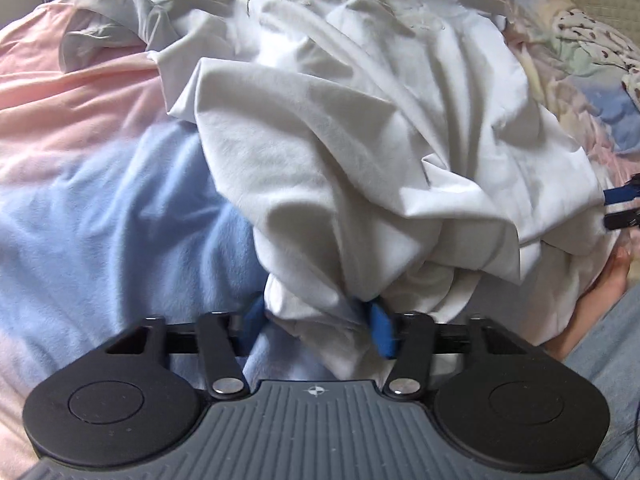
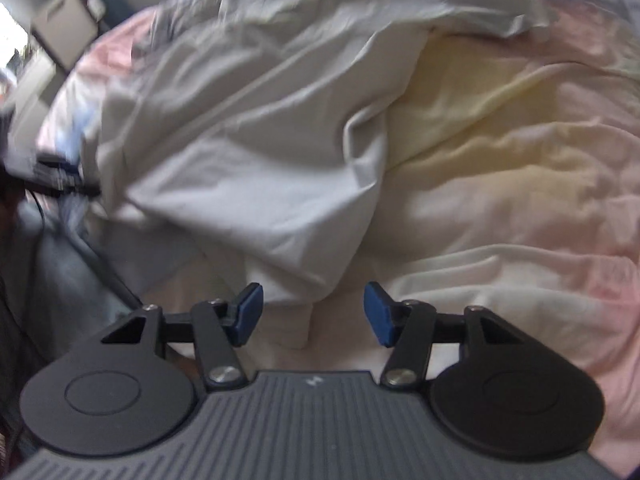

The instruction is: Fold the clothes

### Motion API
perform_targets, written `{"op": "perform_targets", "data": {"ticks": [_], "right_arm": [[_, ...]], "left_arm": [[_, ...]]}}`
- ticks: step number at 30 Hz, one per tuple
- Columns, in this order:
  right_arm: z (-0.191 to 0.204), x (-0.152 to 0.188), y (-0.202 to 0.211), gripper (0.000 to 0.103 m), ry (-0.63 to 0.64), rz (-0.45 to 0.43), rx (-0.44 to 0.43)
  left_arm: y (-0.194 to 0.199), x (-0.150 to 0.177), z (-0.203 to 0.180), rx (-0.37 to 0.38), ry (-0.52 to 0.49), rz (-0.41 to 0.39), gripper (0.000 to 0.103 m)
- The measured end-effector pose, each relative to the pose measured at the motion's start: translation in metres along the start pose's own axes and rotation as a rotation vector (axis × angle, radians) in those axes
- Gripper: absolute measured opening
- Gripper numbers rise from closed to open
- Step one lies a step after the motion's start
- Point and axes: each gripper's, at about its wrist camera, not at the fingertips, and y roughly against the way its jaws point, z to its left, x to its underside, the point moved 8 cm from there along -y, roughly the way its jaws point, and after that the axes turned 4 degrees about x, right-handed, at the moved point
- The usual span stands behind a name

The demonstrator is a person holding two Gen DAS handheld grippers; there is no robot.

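Observation:
A crumpled white garment (image 1: pixel 360 152) lies on the bed, its near end gathered into a bunch. My left gripper (image 1: pixel 318 324) stands partly open around that bunch; the cloth fills the gap and brushes both blue pads (image 1: pixel 382 334), with no clear squeeze. At the right edge of this view the right gripper (image 1: pixel 622 208) sits at the garment's side. In the right wrist view the same garment (image 2: pixel 248 152) spreads out ahead. My right gripper (image 2: pixel 314 314) is open, a folded white edge lying between its fingers without touching them. The left gripper (image 2: pixel 64 180) shows blurred at the far left.
The bed cover is pastel: pink (image 1: pixel 60 92) and blue (image 1: pixel 112 216) on the left, yellow and pink (image 2: pixel 500 152) on the right. A patterned cloth (image 1: pixel 588 40) lies at the back right. A person's hand (image 1: pixel 608 280) and jeans (image 1: pixel 608 360) are near right. A grey box (image 2: pixel 64 32) stands beyond the bed.

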Motion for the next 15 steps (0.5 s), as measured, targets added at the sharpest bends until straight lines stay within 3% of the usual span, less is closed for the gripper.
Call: {"op": "perform_targets", "data": {"ticks": [1,2,3,4,7,11,15], "right_arm": [[0.004,-0.002,-0.007,0.047,0.016,0.018,0.006],[0.007,-0.004,-0.013,0.033,0.04,0.036,0.011],[0.011,-0.006,-0.02,0.021,0.065,0.055,0.017],[0.015,-0.009,-0.021,0.005,0.09,0.055,0.028],[0.03,-0.024,0.001,0.004,0.146,-0.022,0.068],[0.039,-0.035,0.048,0.005,0.161,-0.076,0.053],[0.048,-0.028,0.083,0.004,0.211,-0.047,0.079]], "left_arm": [[0.0,-0.001,0.001,0.004,0.003,-0.001,0.03],[0.003,-0.001,0.001,0.021,0.011,-0.009,0.018],[0.007,-0.001,0.002,0.039,0.02,-0.018,0.01],[0.015,-0.001,0.004,0.06,0.033,-0.034,0.009],[0.048,-0.005,0.014,0.171,0.119,-0.104,0.008],[0.101,-0.002,0.03,0.262,0.211,-0.191,0.007],[0.121,0.014,0.036,0.286,0.261,-0.172,0.007]]}}
